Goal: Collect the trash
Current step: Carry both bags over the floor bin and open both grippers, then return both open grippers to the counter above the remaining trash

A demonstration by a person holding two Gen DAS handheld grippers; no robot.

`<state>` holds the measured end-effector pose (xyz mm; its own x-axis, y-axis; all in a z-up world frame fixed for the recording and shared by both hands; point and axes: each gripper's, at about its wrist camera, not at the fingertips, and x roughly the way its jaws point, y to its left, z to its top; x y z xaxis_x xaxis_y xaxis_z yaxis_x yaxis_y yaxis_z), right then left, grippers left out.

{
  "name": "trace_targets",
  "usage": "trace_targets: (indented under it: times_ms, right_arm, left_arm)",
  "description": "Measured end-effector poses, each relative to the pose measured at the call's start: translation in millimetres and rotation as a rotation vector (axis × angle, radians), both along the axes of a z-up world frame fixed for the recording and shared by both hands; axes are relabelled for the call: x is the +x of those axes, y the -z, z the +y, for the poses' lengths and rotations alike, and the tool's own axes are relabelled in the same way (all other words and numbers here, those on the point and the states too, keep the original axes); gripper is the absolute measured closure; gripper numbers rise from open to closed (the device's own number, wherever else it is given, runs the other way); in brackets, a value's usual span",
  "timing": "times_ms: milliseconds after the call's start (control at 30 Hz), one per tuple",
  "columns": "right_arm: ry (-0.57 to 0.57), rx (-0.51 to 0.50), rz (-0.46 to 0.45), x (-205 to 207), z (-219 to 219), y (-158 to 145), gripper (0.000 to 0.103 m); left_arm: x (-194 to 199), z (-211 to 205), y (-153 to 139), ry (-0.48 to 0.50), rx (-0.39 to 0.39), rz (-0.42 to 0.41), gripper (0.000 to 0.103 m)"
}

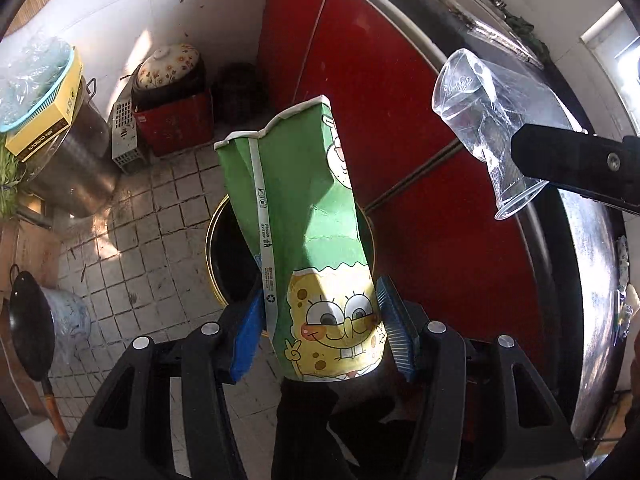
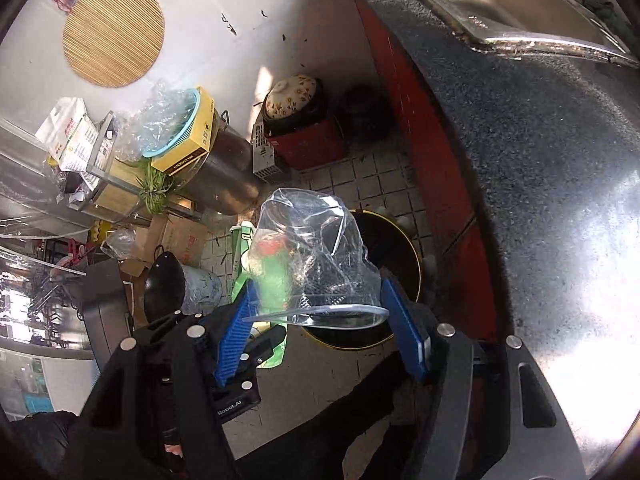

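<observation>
Both grippers hung over the bin (image 1: pixel 224 256) for dropping: left gripper (image 1: pixel 320 328) clamped the paper cup (image 1: pixel 312 240), right gripper (image 2: pixel 320 312) gripped the plastic cup (image 2: pixel 316 248).

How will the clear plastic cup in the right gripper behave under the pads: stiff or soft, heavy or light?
The clear plastic cup already looks crumpled and creased, so it probably yields easily under the pads. It appears empty and thin-walled, so likely very light. Its smooth glossy surface may slip in the right gripper.

Harsh sun glare on steel counter (image 2: pixel 560 208); dark fisheye edges, sharp centre
</observation>
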<state>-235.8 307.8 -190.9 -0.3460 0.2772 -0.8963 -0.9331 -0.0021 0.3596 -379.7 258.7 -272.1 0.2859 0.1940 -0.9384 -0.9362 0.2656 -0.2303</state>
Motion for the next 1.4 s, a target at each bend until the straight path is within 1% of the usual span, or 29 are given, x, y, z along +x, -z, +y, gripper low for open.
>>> trace_targets:
  times_ms: [133,233,400,467,500,533,567,600,633,767,1033,1100,1133,1167,1200,1267,1333,1400]
  right_arm:
    - [-0.011,-0.016,-0.023,-8,9,13,0.040]
    - [-0.020,-0.016,-0.033,-13,16,17,0.039]
    - [-0.010,-0.011,-0.027,-16,23,18,0.037]
    - [-0.005,-0.022,-0.027,-13,27,20,0.035]
    - [-0.003,-0.033,-0.023,-13,30,21,0.030]
    - [0.006,-0.035,-0.017,-11,31,21,0.026]
    - [0.014,-0.033,-0.011,-9,31,20,0.024]
    - [0.019,-0.028,-0.007,-7,31,19,0.020]
    - [0.019,-0.025,-0.001,-5,30,17,0.019]
    - [0.006,-0.018,0.015,-2,27,13,0.019]
    - [0.005,0.018,0.000,11,5,-12,0.018]
    - [0.019,0.025,-0.004,20,-6,-20,0.018]
    - [0.031,0.038,-0.008,26,-13,-27,0.018]
    - [0.046,0.055,-0.018,34,-22,-35,0.018]
    - [0.064,0.071,-0.024,44,-31,-44,0.018]
    - [0.120,0.100,-0.033,70,-52,-64,0.017]
    - [0.198,0.139,-0.054,101,-80,-85,0.015]
    - [0.294,0.175,-0.084,137,-112,-106,0.014]
  left_arm:
    - [-3,6,11,0.012,-0.019,0.000,0.049]
    - [-6,9,12,0.021,-0.020,-0.009,0.048]
    - [-8,13,12,0.021,-0.016,-0.016,0.048]
    - [-8,14,11,0.029,-0.009,-0.014,0.048]
    - [-8,14,12,0.034,-0.010,-0.011,0.045]
    - [-8,14,12,0.035,-0.010,-0.006,0.035]
    - [-9,14,11,0.029,-0.004,-0.004,0.027]
    - [-9,14,10,0.022,0.000,-0.001,0.026]
    - [-10,14,10,0.017,-0.003,-0.005,0.026]
    - [-14,14,10,0.005,-0.008,-0.007,0.026]
    - [-14,6,-6,0.004,0.022,0.010,0.026]
    - [-10,5,-14,0.006,0.031,0.030,0.024]
    - [-7,4,-20,0.010,0.041,0.051,0.020]
    - [-2,3,-29,0.019,0.059,0.065,0.016]
    - [4,1,-37,0.029,0.079,0.069,0.014]
    - [20,-4,-58,0.063,0.119,0.075,0.007]
    - [40,-10,-78,0.111,0.141,0.062,0.007]
    - [64,-15,-96,0.183,0.162,0.036,0.007]
